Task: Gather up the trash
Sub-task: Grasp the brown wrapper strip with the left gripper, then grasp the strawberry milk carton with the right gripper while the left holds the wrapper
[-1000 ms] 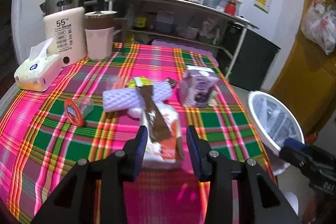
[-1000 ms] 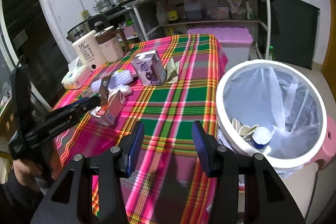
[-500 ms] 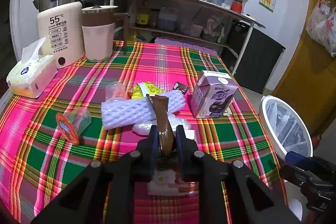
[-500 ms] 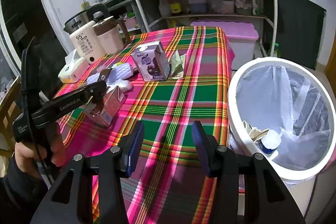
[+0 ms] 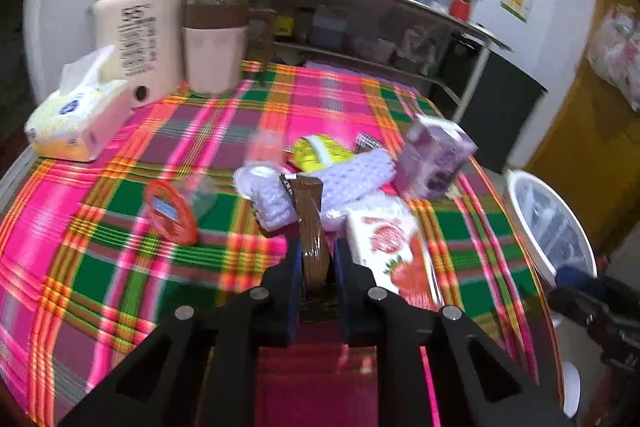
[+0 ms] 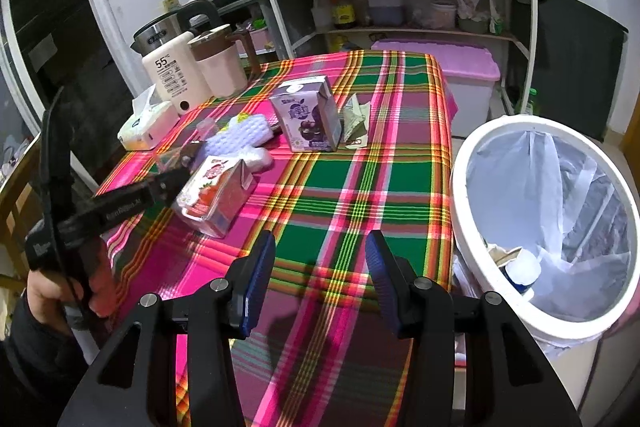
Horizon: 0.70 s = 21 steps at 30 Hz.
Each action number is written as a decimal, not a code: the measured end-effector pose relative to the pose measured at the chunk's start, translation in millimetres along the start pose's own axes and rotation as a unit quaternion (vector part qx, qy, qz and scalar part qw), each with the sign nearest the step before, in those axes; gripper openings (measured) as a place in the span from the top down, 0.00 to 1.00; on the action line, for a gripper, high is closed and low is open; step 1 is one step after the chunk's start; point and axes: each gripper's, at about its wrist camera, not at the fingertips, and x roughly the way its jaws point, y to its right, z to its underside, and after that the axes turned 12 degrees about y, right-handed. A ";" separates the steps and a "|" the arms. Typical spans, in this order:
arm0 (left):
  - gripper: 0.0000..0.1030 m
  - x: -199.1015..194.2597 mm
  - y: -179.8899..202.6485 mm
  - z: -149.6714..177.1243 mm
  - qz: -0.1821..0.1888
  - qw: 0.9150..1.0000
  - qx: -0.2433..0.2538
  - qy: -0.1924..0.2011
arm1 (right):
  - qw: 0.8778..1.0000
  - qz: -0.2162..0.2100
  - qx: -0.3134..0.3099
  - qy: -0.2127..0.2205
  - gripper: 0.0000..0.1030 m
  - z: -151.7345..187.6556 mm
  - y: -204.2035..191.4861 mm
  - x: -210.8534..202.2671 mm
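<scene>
My left gripper (image 5: 314, 255) is shut on a brown wrapper (image 5: 310, 223) that sticks up between its pads. Just right of it lies a strawberry carton (image 5: 390, 247) on its side. Behind are white foam netting (image 5: 352, 175), a yellow wrapper (image 5: 320, 153), a purple carton (image 5: 434, 159) and a clear cup with a red lid (image 5: 172, 211). In the right wrist view my right gripper (image 6: 320, 275) hangs open over the checked tablecloth (image 6: 360, 187), nothing between its fingers. The white bin (image 6: 548, 211) with a liner stands beside the table's right edge, some trash inside.
At the table's far left stand a tissue box (image 5: 76, 123), a cream water dispenser (image 5: 140, 39) and a pink mug (image 5: 216, 43). A crumpled paper (image 6: 354, 123) lies by the purple carton (image 6: 308, 119). A hand (image 6: 48, 291) holds the left gripper. Shelves and a pink-lidded box (image 6: 460, 75) lie beyond.
My left gripper's jaws have closed on the brown wrapper that lay on the strawberry carton. The carton now sits to the right of the fingers. The right gripper has stayed open.
</scene>
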 end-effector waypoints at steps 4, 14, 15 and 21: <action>0.84 -1.9 17.7 5.1 0.042 0.999 0.007 -0.008 | 1.000 0.001 0.000 0.005 0.53 -1.6 -2.1 -3.8; 0.84 -13.2 28.5 13.7 0.077 0.997 0.015 -0.010 | 1.000 -0.017 -0.006 0.012 0.53 -5.4 -12.0 -1.5; 0.84 -15.1 25.9 14.3 0.075 0.997 0.013 -0.008 | 1.000 -0.021 -0.009 0.011 0.53 -5.4 -14.3 0.3; 0.84 -24.9 9.0 14.9 0.061 0.998 0.003 -0.002 | 0.997 -0.049 -0.056 0.002 0.45 -3.4 -32.9 17.9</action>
